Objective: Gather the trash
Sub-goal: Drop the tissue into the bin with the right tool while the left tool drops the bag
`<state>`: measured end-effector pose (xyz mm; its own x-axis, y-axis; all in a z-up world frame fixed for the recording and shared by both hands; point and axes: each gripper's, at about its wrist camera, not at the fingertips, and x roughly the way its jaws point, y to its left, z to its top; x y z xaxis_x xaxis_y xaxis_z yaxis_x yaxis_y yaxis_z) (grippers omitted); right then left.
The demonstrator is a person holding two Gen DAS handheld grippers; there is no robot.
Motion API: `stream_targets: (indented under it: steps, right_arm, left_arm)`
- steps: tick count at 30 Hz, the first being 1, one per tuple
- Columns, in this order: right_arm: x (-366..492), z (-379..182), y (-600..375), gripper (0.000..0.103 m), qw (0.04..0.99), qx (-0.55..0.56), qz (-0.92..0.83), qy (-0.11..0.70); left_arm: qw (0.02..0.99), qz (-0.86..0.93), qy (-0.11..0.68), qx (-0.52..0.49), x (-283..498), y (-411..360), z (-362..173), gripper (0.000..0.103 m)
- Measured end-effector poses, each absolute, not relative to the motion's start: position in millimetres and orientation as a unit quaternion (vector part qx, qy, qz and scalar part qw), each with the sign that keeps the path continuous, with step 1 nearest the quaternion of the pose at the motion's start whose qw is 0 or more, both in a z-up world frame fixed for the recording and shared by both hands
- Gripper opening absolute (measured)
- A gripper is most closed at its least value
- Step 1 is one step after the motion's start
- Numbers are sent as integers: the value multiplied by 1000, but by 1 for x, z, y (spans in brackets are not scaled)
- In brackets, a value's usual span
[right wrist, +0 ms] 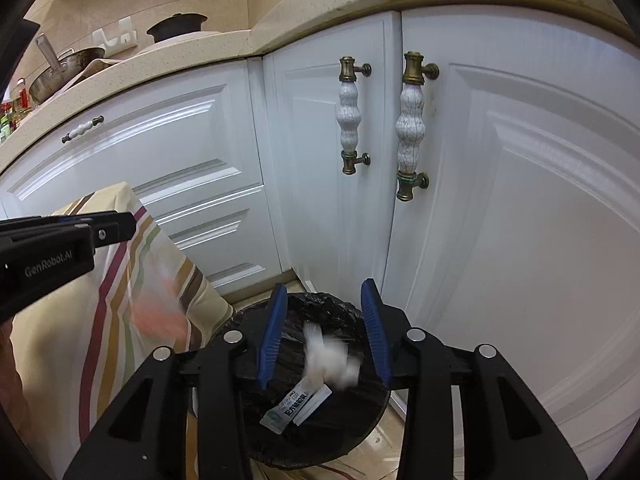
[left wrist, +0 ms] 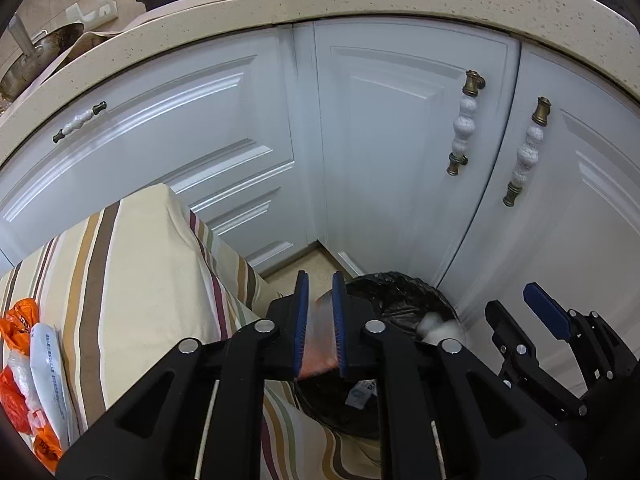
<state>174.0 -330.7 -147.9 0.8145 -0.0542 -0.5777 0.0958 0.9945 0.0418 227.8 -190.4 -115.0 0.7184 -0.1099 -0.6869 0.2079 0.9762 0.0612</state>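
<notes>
My left camera is looking down along my fingers at the bin (left wrist: 404,320), quite near. My right camera is facing the same bin (right wrist: 320,380) and white cupboard doors (right wrist: 328,200), closer.

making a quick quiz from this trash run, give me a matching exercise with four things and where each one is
Things:
1. white wad
2. printed sachet
3. orange bags
4. dark pot

Places:
A. on the countertop
B. on the striped cloth
C. lying in the black-lined bin
D. blurred, between the right hand-held gripper pads over the bin

Pairs: 1-D, 2-C, 3-B, 4-A
</notes>
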Motion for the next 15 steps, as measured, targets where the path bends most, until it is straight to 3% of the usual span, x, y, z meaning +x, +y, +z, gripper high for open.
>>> stream_targets:
  steps: [1, 3, 15]
  right_arm:
    - [173, -147, -331, 40, 952, 34, -40, 302]
    - [170, -144, -329, 41, 952, 32, -41, 300]
    - [140, -112, -306, 44, 957, 26, -32, 289]
  left_arm:
    - [925, -85, 363, 67, 227, -190, -114, 25]
    - [928, -85, 358, 64, 226, -188, -111, 29]
    - [941, -85, 326, 40, 190, -142, -69, 40]
